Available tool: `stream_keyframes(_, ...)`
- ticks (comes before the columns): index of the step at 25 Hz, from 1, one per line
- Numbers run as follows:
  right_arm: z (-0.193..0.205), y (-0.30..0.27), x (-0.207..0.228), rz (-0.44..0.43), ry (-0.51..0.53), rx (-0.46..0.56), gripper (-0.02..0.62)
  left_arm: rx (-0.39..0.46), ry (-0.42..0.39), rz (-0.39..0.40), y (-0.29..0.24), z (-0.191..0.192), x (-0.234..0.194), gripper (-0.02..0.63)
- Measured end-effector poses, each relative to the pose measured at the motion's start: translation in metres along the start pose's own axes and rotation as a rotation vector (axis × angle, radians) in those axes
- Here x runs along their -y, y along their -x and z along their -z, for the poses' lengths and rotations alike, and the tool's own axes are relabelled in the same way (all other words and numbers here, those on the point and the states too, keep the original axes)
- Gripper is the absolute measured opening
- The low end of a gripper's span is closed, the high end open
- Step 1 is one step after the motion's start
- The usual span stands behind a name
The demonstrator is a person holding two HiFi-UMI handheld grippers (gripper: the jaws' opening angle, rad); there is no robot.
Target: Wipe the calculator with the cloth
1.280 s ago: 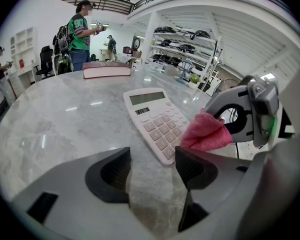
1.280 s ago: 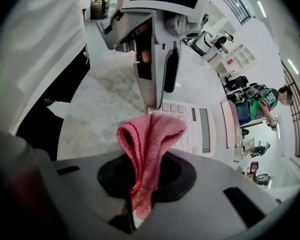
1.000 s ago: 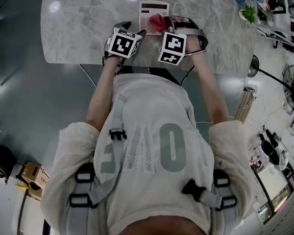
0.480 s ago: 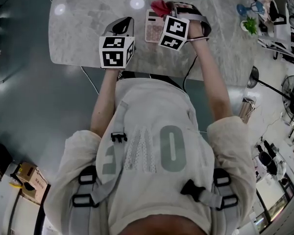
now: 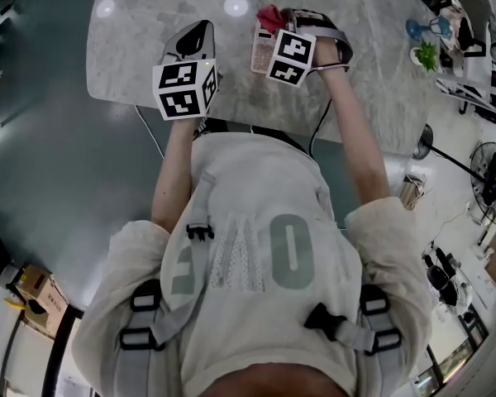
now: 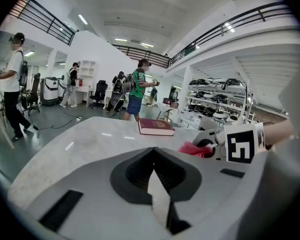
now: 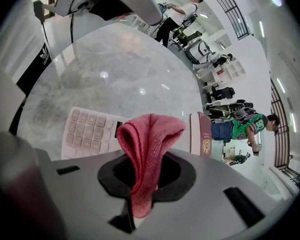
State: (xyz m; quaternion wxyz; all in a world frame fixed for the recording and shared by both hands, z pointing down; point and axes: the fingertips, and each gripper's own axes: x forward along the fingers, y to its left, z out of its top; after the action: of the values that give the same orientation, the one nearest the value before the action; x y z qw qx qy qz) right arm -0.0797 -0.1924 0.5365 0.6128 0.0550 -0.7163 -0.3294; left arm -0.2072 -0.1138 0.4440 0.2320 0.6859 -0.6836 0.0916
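While the left tongs (image 6: 154, 152) hang above the bench (image 5: 140, 23) with jaws together and nothing between them, the right tongs (image 7: 142, 181) are clamped on the cloth (image 7: 149, 144), whose loose fold sticks out past the tips. Calculator (image 7: 87, 133) lies flat on the bench just under and beyond the right tongs; the fold covers its right end in the right gripper view, and the right marker cube (image 5: 291, 57) hides part of it in the head view. Cannot tell if cloth touches calculator. Book (image 7: 204, 140) lies flat near the calculator, farther along the bench. People stand around chairs and desks in the hall behind, racks of shelves to one side, a small plant (image 5: 424, 55) off the bench. Bench is grey marble-look, glossy, rounded edge, lamp reflections on it. Cloth is red-pink, nubby like terry. Calculator is pale, rows of rounded keys, dark display strip. Book is dark red with a gold emblem; its lettering is too small to read. Cubes carry black-and-white square markers. Large grey "O" on the person's top (image 5: 288, 251).
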Motion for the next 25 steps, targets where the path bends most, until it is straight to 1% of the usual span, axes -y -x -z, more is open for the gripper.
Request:
stream_keyframes(8,-0.003,-0.008,-0.009,-0.018,0.017,-0.02,0.055,-0.002,0.016,-0.05,0.009,0.007,-0.013,0.02)
stream_keyframes(11,-0.004,-0.01,-0.011,-0.007,0.02,-0.031,0.055,-0.007,0.024,-0.059,0.011,0.011,-0.017,0.02)
stream_keyframes(17,-0.002,-0.012,-0.013,0.009,0.009,-0.047,0.055,-0.012,0.031,-0.066,0.01,0.017,-0.018,0.021)
stream_keyframes(25,-0.008,-0.013,-0.038,-0.027,0.011,-0.042,0.055,-0.016,0.032,-0.066,0.01,0.019,-0.02,0.02)
